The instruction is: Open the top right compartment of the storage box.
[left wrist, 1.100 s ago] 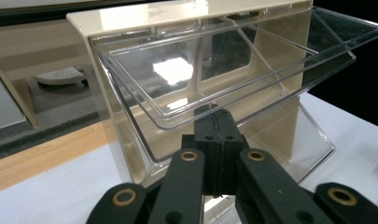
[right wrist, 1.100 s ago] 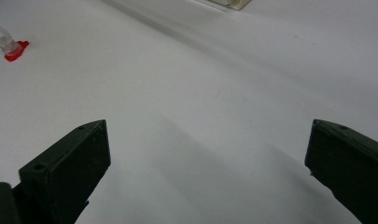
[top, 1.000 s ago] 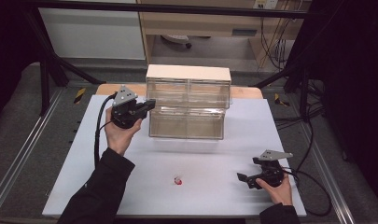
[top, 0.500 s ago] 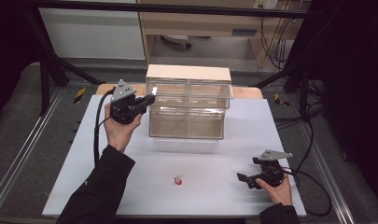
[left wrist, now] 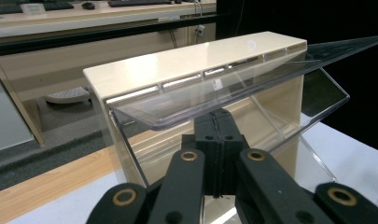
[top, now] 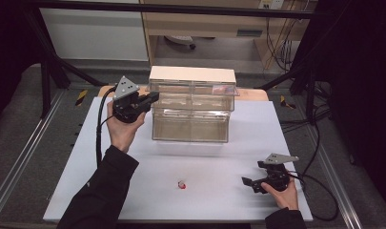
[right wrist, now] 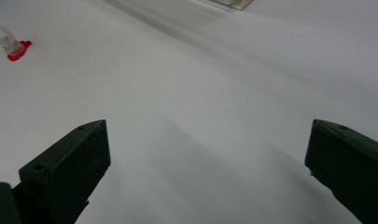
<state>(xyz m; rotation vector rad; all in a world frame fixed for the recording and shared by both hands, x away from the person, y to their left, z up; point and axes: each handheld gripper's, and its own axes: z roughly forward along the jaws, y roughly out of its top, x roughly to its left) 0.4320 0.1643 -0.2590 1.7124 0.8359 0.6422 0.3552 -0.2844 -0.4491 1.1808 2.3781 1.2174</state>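
A small cabinet with a beige top (top: 192,75) and clear plastic bins stands at the back middle of the white table (top: 214,157). My left gripper (top: 152,98) is at its upper left bin, jaws shut. In the left gripper view the shut left gripper (left wrist: 216,119) sits just under the front lip of a clear flap (left wrist: 233,88), which is tilted up and open below the beige top (left wrist: 186,58). My right gripper (top: 250,183) rests open near the front right of the table. A tiny clear tube with a red cap (top: 182,184) lies left of it, also seen as the tube (right wrist: 11,46).
A wooden strip (top: 257,94) runs behind the cabinet. Metal rails (top: 19,157) flank the table, and cables (top: 319,143) trail at the right. The right gripper (right wrist: 205,154) has bare table between its jaws.
My left gripper has risen and moved in to the cabinet's upper left bin, and the clear flap has tilted up. The right gripper has stayed put.
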